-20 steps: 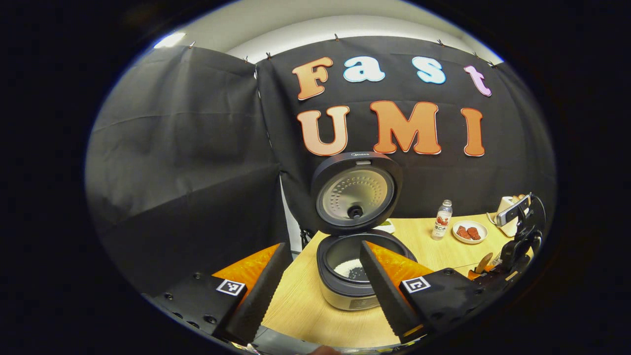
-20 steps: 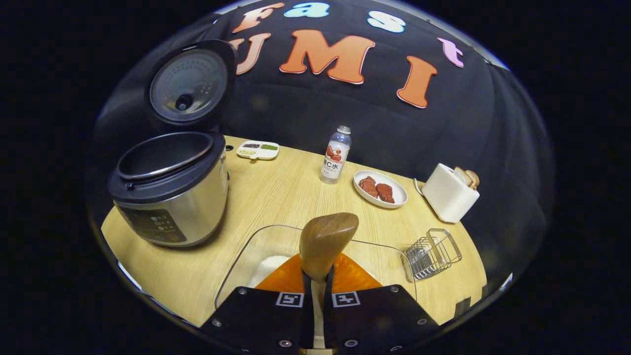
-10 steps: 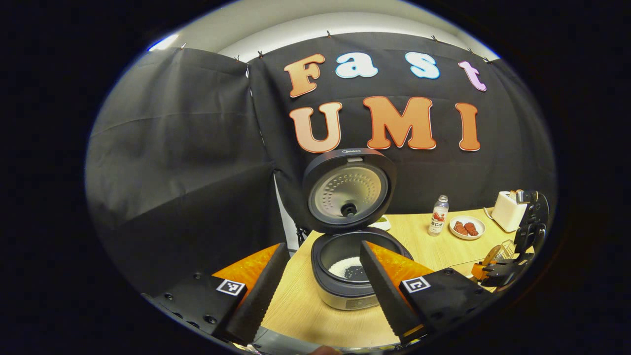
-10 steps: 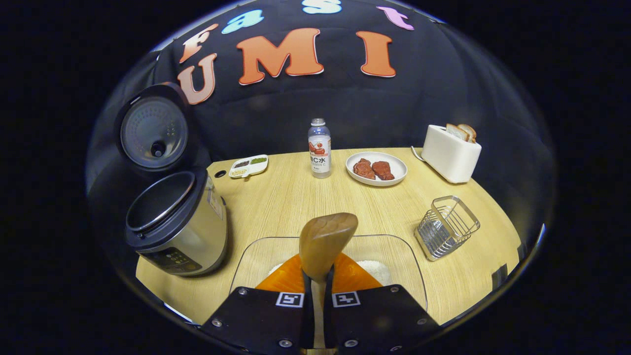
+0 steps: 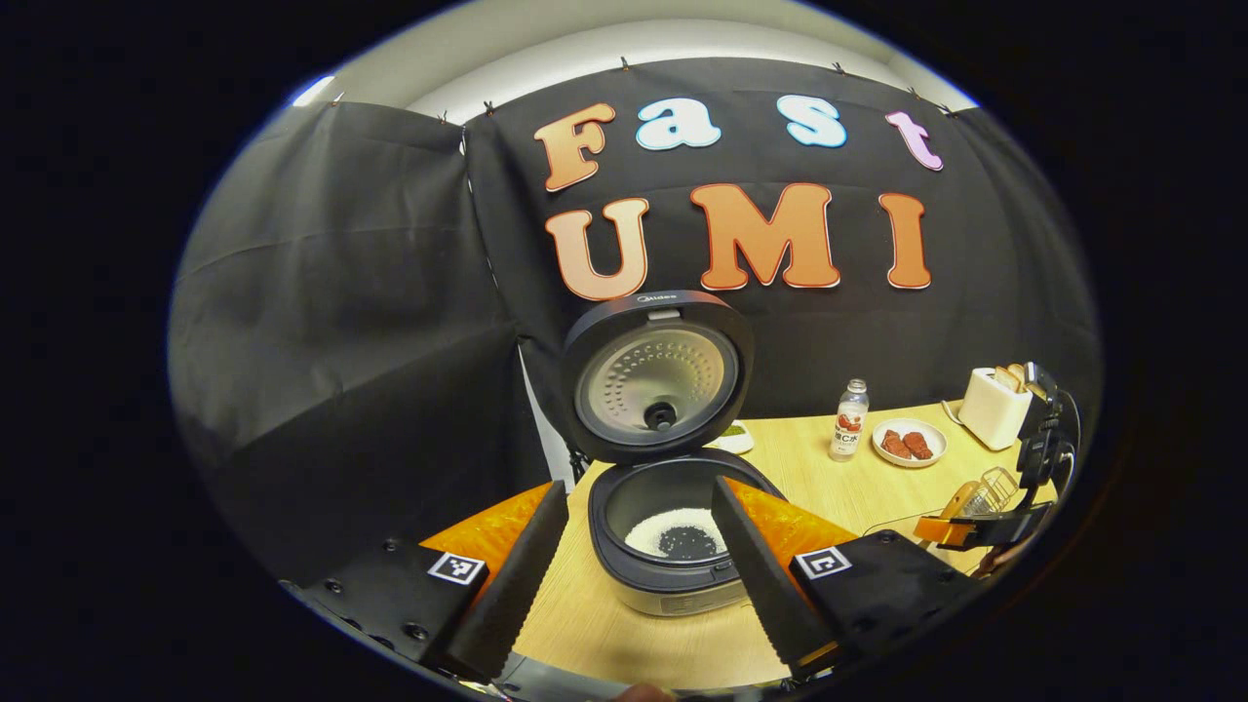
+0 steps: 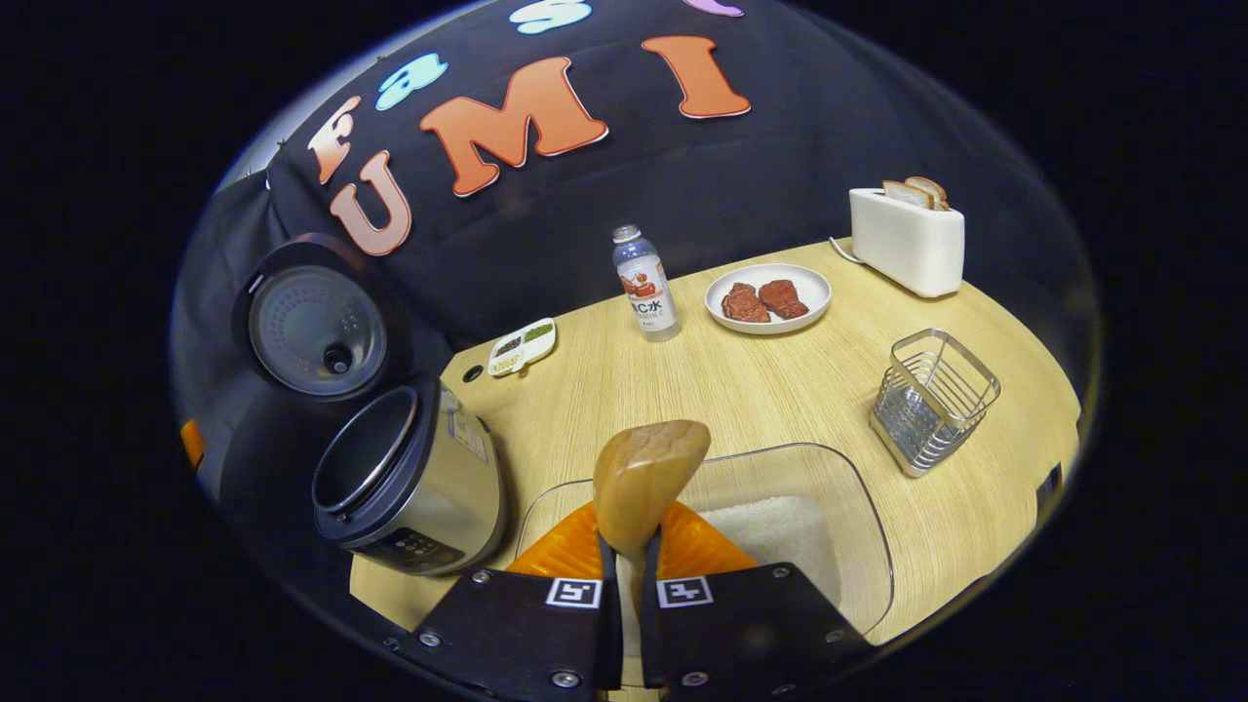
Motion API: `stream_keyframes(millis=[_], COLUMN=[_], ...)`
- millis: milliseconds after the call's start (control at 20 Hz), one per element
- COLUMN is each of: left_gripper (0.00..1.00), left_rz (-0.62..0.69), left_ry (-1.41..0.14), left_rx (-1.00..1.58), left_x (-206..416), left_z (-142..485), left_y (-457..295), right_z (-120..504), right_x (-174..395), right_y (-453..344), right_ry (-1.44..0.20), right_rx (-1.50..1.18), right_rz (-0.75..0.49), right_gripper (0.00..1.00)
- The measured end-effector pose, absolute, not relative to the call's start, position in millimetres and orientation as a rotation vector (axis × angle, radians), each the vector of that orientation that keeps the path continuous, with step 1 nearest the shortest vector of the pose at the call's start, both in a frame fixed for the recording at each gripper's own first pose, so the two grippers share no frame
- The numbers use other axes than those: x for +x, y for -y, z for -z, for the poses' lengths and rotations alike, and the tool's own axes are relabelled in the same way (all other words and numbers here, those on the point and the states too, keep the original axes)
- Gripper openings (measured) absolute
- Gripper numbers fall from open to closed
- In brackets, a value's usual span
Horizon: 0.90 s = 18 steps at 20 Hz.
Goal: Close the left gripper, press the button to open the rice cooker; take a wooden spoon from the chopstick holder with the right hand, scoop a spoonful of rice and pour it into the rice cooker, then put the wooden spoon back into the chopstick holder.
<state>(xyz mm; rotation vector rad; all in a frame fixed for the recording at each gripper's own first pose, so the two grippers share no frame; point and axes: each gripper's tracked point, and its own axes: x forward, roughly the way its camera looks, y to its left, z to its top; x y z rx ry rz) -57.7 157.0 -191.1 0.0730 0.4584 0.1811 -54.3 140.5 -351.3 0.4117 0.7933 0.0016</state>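
The rice cooker (image 5: 663, 575) (image 6: 414, 487) stands with its lid (image 5: 655, 378) raised; white rice (image 5: 673, 533) lies in its pot. My left gripper (image 5: 629, 575) is open, hovering in front of and above the cooker, nothing between its fingers. My right gripper (image 6: 624, 585) is shut on the wooden spoon (image 6: 645, 478), whose bowl points forward above a clear rice container (image 6: 780, 536). The wire chopstick holder (image 6: 931, 398) stands right of that container. In the left gripper view the right gripper (image 5: 975, 531) with the wooden spoon (image 5: 960, 499) appears at far right.
On the wooden table (image 6: 760, 390) stand a drink bottle (image 6: 645, 283), a white plate of red food (image 6: 766, 297), a white toaster with bread (image 6: 907, 239) and a small divided dish (image 6: 523, 346). Black cloth walls close off the back and left.
The right gripper swung right with the spoon: the cooker slid to the lower left of its view and the chopstick holder came closer. The left gripper drifted slightly; the cooker shifted left.
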Motion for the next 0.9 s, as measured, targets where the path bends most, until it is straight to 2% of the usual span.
stream_keyframes(millis=[50,100,150,550,900], left_gripper=[0.89,0.89,1.00,1.00,1.00], left_rz=[-0.182,-0.181,-0.183,-0.175,-0.155], left_ry=[-0.458,-0.460,-0.458,-0.468,-0.472], left_rx=[0.074,0.075,0.075,0.082,0.092], left_x=[-60,-59,-59,-57,-49], left_z=[192,191,191,192,191], left_y=[-157,-156,-156,-153,-143], right_z=[352,353,353,358,369], right_x=[-54,-54,-53,-50,-48], right_y=[-140,-139,-139,-142,-135], right_ry=[-0.797,-0.802,-0.807,-0.852,-0.865], right_rx=[0.437,0.458,0.491,0.762,0.866], right_rz=[0.000,0.006,0.006,0.008,0.013], right_gripper=[0.07,0.07,0.07,0.07,0.07])
